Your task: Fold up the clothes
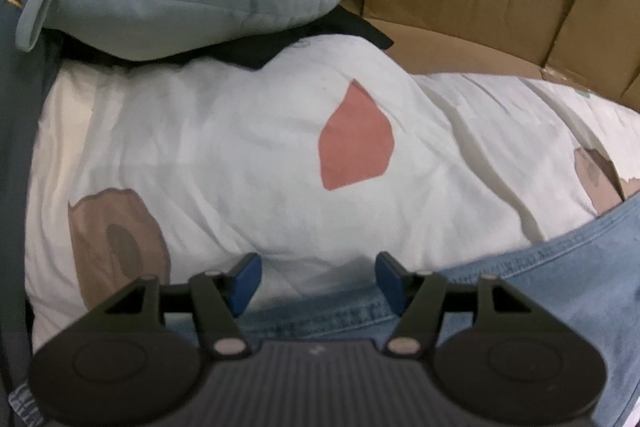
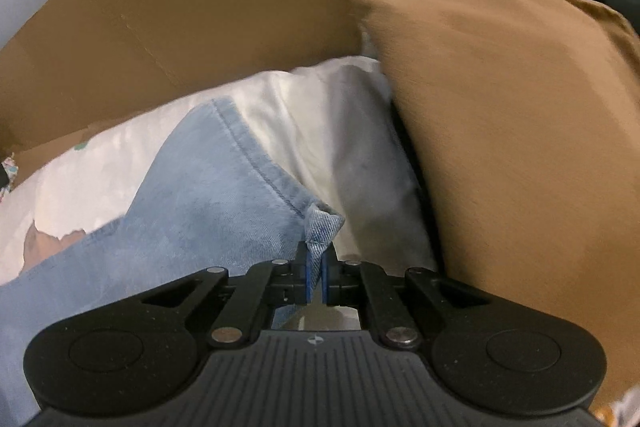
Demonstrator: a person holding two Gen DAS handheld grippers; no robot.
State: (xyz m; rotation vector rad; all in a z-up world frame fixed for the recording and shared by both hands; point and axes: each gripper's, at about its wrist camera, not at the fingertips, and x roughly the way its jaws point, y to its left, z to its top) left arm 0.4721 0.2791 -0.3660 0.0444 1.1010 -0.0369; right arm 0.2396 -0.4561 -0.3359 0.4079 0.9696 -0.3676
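My right gripper (image 2: 315, 259) has its fingers pinching a corner of the light blue jeans (image 2: 208, 195), which lie across the white printed quilt (image 1: 240, 155). My left gripper (image 1: 318, 277) hovers with its fingers spread, empty, over the jeans' edge.

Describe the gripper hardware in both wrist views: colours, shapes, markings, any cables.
Both look identical. The left gripper and right gripper are matte black, each with a ribbed dark grey centre plate bearing a small round mark, two rounded lobes with circular recesses, and angled linkage arms with silver pivot pins. The finger pads are blue. No cables, hands or sleeves show.
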